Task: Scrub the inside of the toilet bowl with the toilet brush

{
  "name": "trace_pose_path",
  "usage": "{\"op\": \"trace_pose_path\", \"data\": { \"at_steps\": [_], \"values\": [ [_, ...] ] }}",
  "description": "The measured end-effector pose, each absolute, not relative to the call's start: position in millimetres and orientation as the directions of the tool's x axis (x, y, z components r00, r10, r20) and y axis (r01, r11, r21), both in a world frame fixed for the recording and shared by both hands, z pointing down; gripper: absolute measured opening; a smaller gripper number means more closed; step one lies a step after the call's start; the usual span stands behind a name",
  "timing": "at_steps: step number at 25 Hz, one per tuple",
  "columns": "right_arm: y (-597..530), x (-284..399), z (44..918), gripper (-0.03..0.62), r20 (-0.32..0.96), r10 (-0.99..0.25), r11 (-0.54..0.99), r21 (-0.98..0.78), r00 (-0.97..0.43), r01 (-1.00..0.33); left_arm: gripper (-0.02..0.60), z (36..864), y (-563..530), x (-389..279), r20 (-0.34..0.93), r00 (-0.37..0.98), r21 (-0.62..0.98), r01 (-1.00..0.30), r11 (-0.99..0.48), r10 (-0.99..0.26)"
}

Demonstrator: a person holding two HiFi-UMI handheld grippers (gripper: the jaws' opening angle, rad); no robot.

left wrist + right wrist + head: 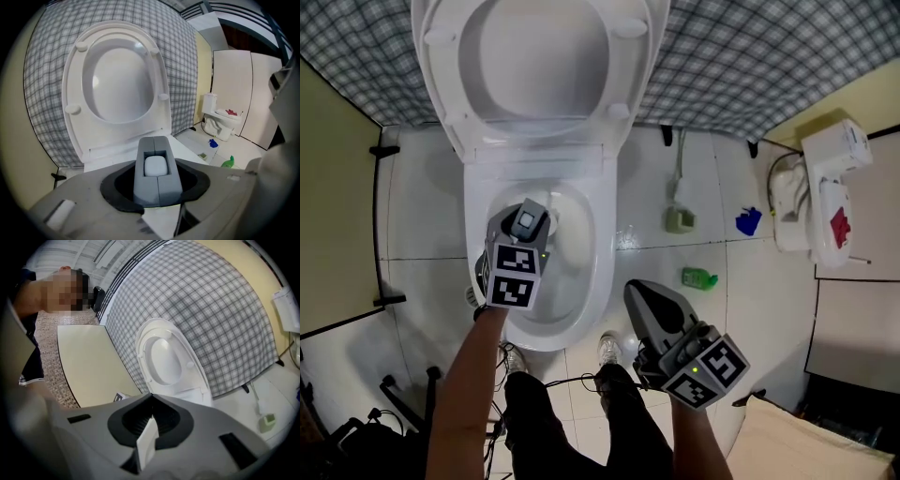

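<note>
The white toilet (602, 267) stands with its lid and seat (539, 56) raised. My left gripper (521, 236) hangs over the bowl, shut on the grey handle of the toilet brush (528, 221). In the left gripper view the handle (157, 180), with a pale inset near its end, stands upright between the jaws of the left gripper (157, 199), in front of the raised lid (117, 79). The brush head is hidden below the gripper. My right gripper (639, 292) hovers off the bowl's right front, jaws together and holding nothing; in its own view it (151, 398) faces the raised lid (166, 359).
On the tiled floor right of the toilet lie a green bottle (699, 278), a blue item (748, 221) and a small grey-green block on a cord (679, 219). A second white fixture (825, 197) stands far right. Plaid cloth (741, 56) covers the back wall. Cables trail lower left.
</note>
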State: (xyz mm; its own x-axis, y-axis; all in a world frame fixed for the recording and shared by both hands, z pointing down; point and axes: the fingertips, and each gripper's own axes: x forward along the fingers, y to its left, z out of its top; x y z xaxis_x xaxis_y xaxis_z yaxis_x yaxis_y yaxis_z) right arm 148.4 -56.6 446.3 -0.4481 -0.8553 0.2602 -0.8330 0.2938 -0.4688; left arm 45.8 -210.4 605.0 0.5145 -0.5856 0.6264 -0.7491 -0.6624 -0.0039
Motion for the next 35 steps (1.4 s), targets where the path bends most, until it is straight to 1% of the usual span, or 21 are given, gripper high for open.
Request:
{"op": "trace_pose_path", "data": {
  "at_steps": [2,5,10,15,19,22,25,30,35],
  "values": [
    [-55.3,149.3,448.0,0.000,0.262,-0.856,0.294,-0.465,-0.447,-0.835,0.192,620.2,-203.7,39.3,0.648,0.490,-0.008,-0.762,-0.647,-0.584],
    [-54.5,150.2,448.5,0.000,0.262,-0.856,0.294,-0.462,-0.445,-0.837,0.192,619.8,-202.8,28.9,0.637,0.472,-0.013,-0.784,-0.621,-0.609],
    [-63.2,139.8,438.0,0.000,0.244,-0.851,0.317,-0.468,-0.465,-0.825,0.192,579.8,-212.7,5.6,0.609,0.454,-0.012,-0.814,-0.581,-0.650],
    [-76.4,122.9,422.2,0.000,0.218,-0.839,0.360,-0.463,-0.498,-0.810,0.192,543.5,-223.5,-10.6,0.589,0.422,-0.075,-0.820,-0.567,-0.689],
    [-79.3,116.3,421.8,0.000,0.221,-0.834,0.379,-0.434,-0.505,-0.817,0.192,556.7,-228.3,-14.3,0.610,0.427,-0.049,-0.821,-0.569,-0.668],
    [-76.5,118.6,429.7,0.000,0.243,-0.829,0.387,-0.401,-0.503,-0.831,0.192,576.1,-226.9,-3.7,0.622,0.449,-0.017,-0.811,-0.585,-0.641],
    [-69.9,129.3,436.6,0.000,0.268,-0.830,0.378,-0.373,-0.488,-0.847,0.192,598.9,-220.7,5.8,0.638,0.460,0.003,-0.803,-0.596,-0.617],
    [-58.9,150.6,438.2,0.000,0.284,-0.843,0.347,-0.360,-0.456,-0.866,0.193,642.8,-206.8,14.4,0.693,0.432,0.004,-0.803,-0.596,-0.577],
    [-60.2,150.3,438.6,0.000,0.278,-0.839,0.352,-0.379,-0.468,-0.856,0.198,619.3,-211.4,-8.4,0.681,0.392,0.002,-0.845,-0.534,-0.619]
  ]
}}
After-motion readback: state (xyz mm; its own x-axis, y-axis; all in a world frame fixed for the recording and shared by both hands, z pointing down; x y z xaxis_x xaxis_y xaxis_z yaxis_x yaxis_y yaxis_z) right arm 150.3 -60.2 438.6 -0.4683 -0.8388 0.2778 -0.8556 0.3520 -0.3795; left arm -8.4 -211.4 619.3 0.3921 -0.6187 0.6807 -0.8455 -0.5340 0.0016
